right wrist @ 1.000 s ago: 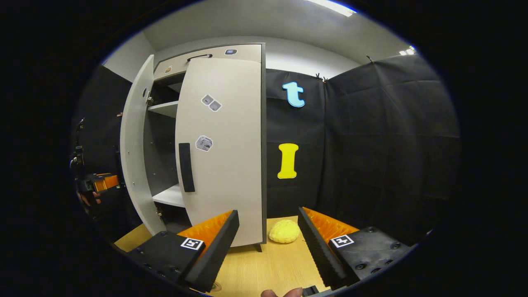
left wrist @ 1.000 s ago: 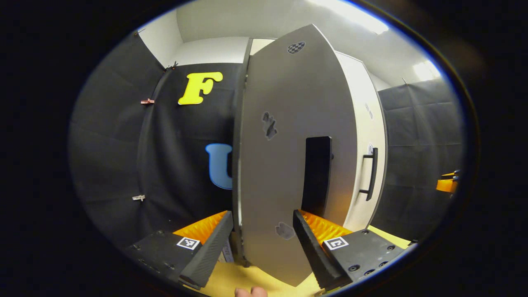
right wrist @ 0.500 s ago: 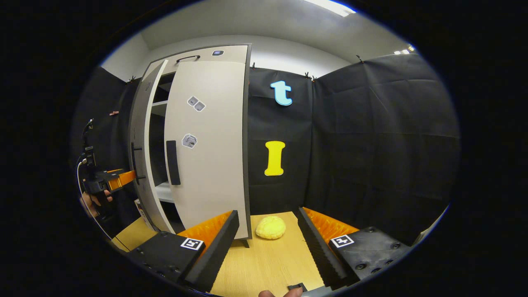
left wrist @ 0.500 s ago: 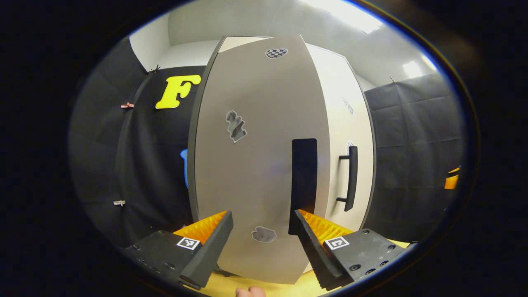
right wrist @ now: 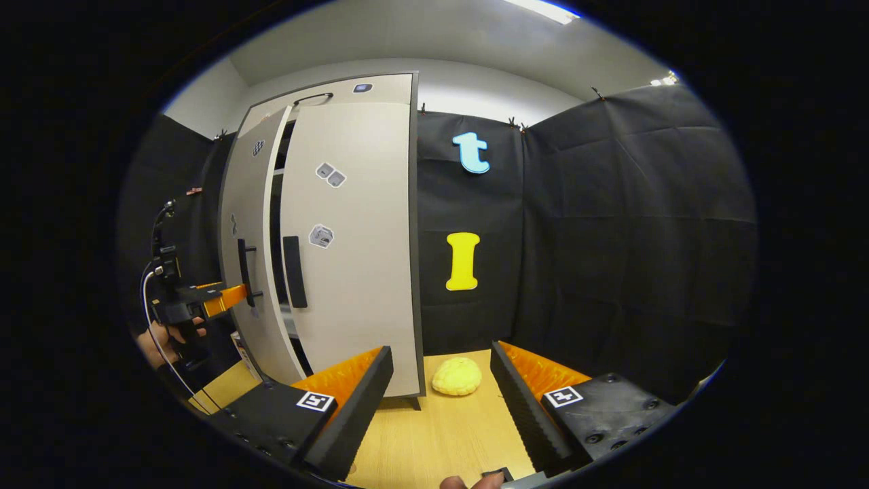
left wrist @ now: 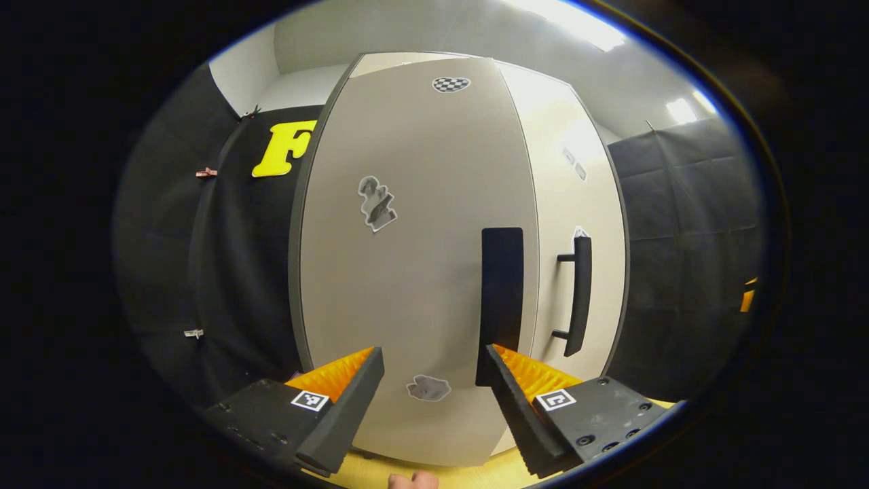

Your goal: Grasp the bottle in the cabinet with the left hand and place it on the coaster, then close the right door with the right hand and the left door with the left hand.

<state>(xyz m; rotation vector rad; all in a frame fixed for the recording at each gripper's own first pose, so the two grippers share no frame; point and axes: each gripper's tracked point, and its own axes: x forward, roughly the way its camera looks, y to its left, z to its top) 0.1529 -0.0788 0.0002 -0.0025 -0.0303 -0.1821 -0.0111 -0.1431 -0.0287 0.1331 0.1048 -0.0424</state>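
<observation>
The cabinet's left door (left wrist: 407,272) stands close in front of my left gripper (left wrist: 433,354), which is open with nothing between its fingers. That door's black handle (left wrist: 502,305) is just above the right finger. In the right gripper view the left door (right wrist: 248,285) is almost shut, with a narrow dark gap beside the shut right door (right wrist: 353,258). There the left gripper (right wrist: 204,302), held by a hand (right wrist: 163,336), has its fingertips at the left door's face. My right gripper (right wrist: 441,360) hangs open over the wooden table (right wrist: 434,435). A labelled sliver (right wrist: 239,339), perhaps the bottle, peeks out beside the door's foot.
A yellow bun-shaped thing (right wrist: 457,377) lies on the table by the cabinet's right front corner. The right door's bar handle (left wrist: 576,295) juts out beside the left door's edge. Black cloth walls close the booth on both sides.
The left door has swung further toward the cabinet, narrowing the gap, with my left gripper following it. The right gripper has barely moved.
</observation>
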